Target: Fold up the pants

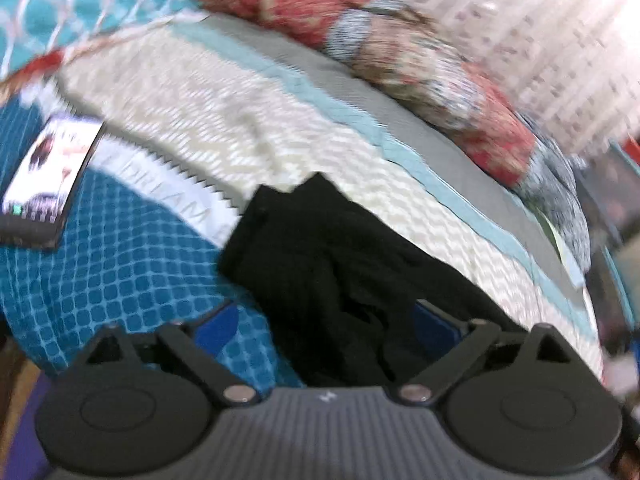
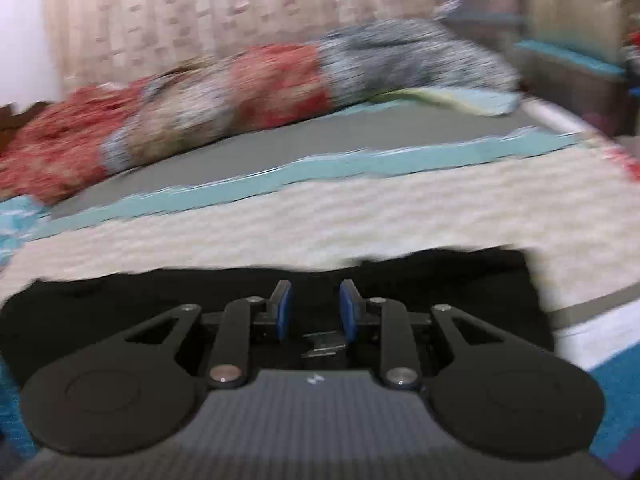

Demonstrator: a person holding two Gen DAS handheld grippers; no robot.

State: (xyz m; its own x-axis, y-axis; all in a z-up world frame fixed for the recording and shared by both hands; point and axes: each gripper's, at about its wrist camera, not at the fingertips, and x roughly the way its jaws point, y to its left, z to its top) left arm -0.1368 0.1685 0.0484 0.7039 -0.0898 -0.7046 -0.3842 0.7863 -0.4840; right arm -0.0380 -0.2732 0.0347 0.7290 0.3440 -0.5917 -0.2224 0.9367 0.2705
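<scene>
Both views blurred by motion; fine detail unreliable.

Left gripper (image 1: pixel 328 324): fingers spread wide, one blue pad (image 1: pixel 218 326) over the blue checked cloth (image 1: pixel 120 248), the other partly hidden at the edge of the black fabric. The black pants (image 1: pixel 340 264) lie bunched between the two fingers; neither pad is seen pressing on them. Cannot tell whether the fingers touch the fabric.

Right gripper (image 2: pixel 316 314): fingers partly apart, a clear gap between the two blue pads (image 2: pixel 285 312). The pants (image 2: pixel 100 312) spread as a wide dark band under and on both sides of the fingers. Nothing is pinched between the pads; contact with the fabric below cannot be judged.

Pants location: on the bed, on a cream textured cover (image 2: pixel 320 216), near its front edge, with one part over the blue checked cloth in the left view.

Surroundings: a light teal strip (image 2: pixel 280 178) and a grey sheet (image 2: pixel 320 140) run behind the cream cover. A rolled red and grey patterned blanket (image 2: pixel 240 88) lies along the far side. A curtain (image 2: pixel 160 12) hangs behind. A phone (image 1: pixel 48 176) with a lit screen rests on the blue checked cloth, well apart from the pants.
</scene>
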